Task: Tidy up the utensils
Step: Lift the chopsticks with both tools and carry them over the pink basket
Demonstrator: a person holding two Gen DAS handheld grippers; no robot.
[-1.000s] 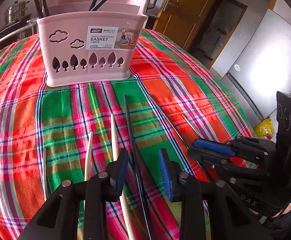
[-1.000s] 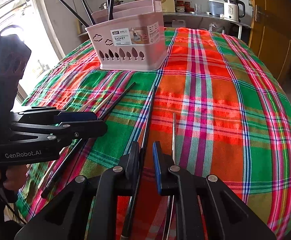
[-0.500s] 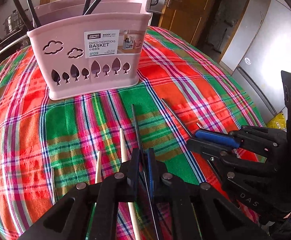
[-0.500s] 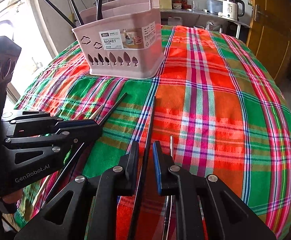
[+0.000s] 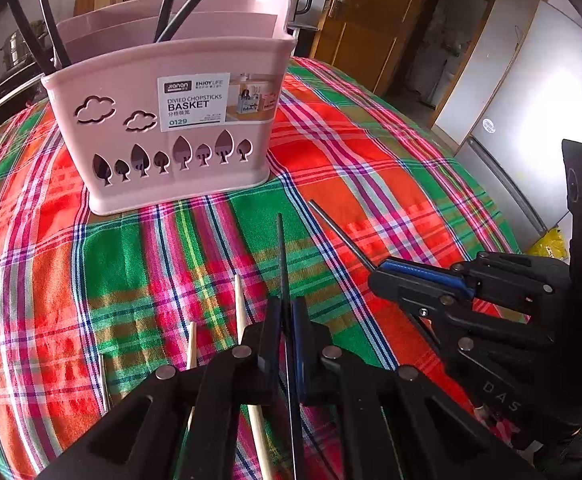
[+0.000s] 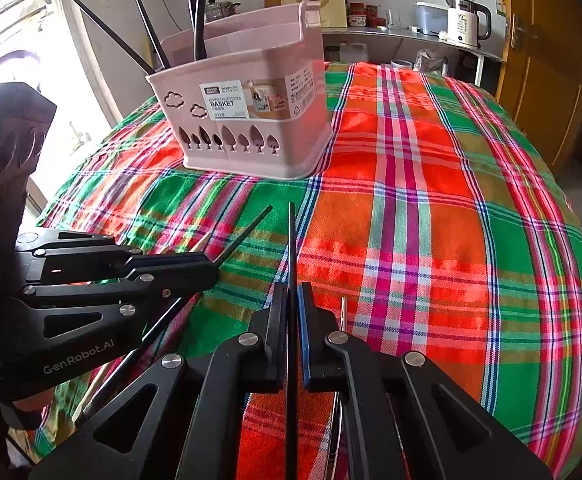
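A pink divided basket (image 5: 171, 120) (image 6: 251, 120) stands on the plaid tablecloth (image 5: 371, 168), with several black chopsticks (image 6: 195, 12) upright in it. In the left wrist view my left gripper (image 5: 289, 308) is shut on a black chopstick (image 5: 282, 248) whose tip points at the basket. In the right wrist view my right gripper (image 6: 291, 292) has its jaws closing, pads pressing another black chopstick (image 6: 292, 240). The two grippers sit side by side, the right gripper (image 5: 375, 278) to the right and the left gripper (image 6: 211, 268) to the left.
Two wooden chopsticks (image 5: 239, 304) and a thin metal one (image 5: 103, 376) lie left of the left gripper. A silver chopstick (image 6: 343, 312) lies right of the right gripper. A kettle (image 6: 465, 20) stands on a far shelf. The cloth (image 6: 571, 280) drops off at the right.
The left jaws shut on their black chopstick first, then the right jaws shut on theirs. Both grippers drew a little nearer the basket.
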